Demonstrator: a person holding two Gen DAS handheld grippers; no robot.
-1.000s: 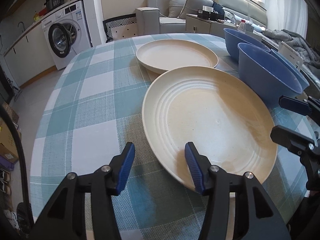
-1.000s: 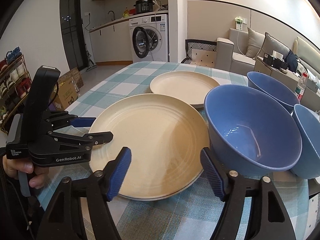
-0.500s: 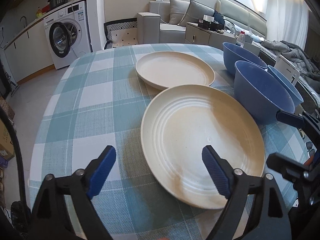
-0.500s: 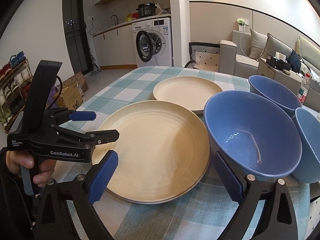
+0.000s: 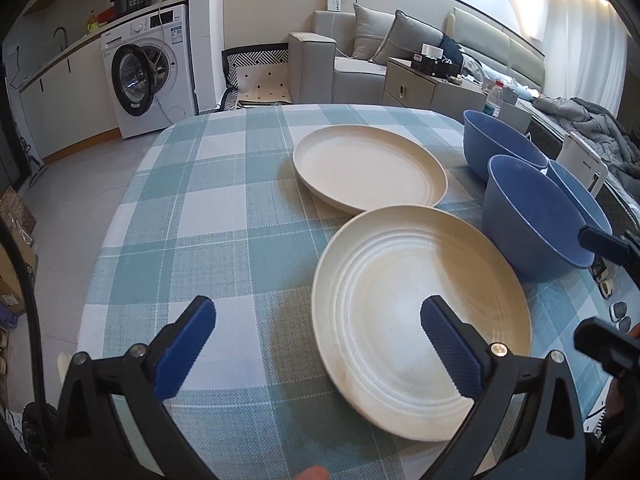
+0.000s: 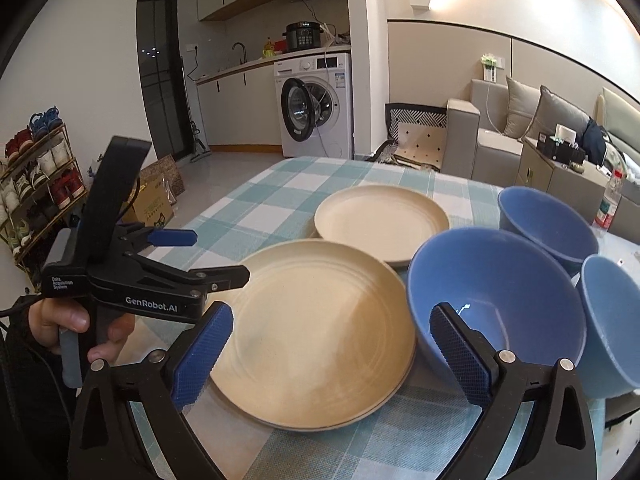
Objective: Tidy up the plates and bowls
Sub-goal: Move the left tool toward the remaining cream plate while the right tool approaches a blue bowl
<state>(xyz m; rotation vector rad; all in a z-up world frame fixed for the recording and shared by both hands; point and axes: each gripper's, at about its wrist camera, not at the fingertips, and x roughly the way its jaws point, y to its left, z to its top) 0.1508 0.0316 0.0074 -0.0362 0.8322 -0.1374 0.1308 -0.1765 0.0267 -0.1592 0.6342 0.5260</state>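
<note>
On the checked tablecloth (image 5: 208, 216) a large cream plate (image 5: 420, 320) lies at about 4 o'clock in the left wrist view, with a smaller cream plate (image 5: 368, 168) just beyond it at 1 o'clock; their rims meet or overlap, though which one rides on top cannot be told. Three blue bowls sit at 3 o'clock: the nearest bowl (image 6: 496, 304) close beside the large plate, a far bowl (image 6: 548, 220) behind it and a third bowl (image 6: 612, 320) at the right edge. The left gripper (image 5: 318, 344) hovers with its jaws spread wide and empty, the right-hand pad over the large plate's near rim. The right gripper (image 6: 334, 354) is likewise wide open and holds nothing, straddling the gap between plate and nearest bowl. The likely trouble is the thin, low plate rim: a pinch set too shallow could slip off, or tilting the plate could drag the touching smaller plate. The crowded bowls leave little room, so a wide jaw coming in could knock the nearest bowl toward the table's edge.
</note>
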